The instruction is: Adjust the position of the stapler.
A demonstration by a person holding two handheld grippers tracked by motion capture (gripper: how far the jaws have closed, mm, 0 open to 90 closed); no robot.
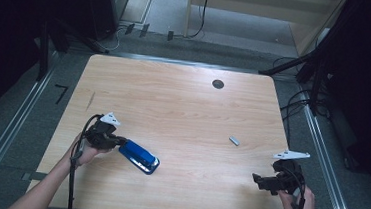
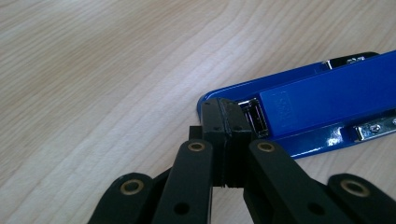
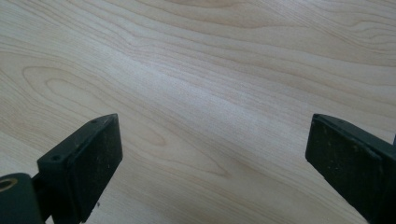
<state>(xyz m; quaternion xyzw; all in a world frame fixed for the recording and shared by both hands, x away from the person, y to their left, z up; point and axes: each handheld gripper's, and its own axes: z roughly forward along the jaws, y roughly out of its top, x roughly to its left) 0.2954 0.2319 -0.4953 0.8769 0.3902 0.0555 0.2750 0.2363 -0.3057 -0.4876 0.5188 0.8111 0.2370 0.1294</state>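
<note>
From the high view, a blue stapler (image 1: 139, 157) can be seen lying flat near the table's (image 1: 184, 99) front left corner, long axis running diagonally from upper left to lower right, the silvery end aimed toward the front edge. The left gripper (image 1: 118, 142) is parked right at the stapler's upper-left end, so that hand is by far the nearer one. The right gripper (image 1: 258, 179) sits well apart by the front right corner, and a little metal piece (image 1: 234, 140) lies between it and the middle of the table, untouched.

In the left gripper view the jaws are seen pressed together with nothing between them, tips butted against the stapler's (image 2: 322, 105) near end; the body stretches away up and to the right. Looks like a push along that axis is what's coming, probably.

In the right gripper view the jaws are spread wide over bare wood, nothing held.
</note>
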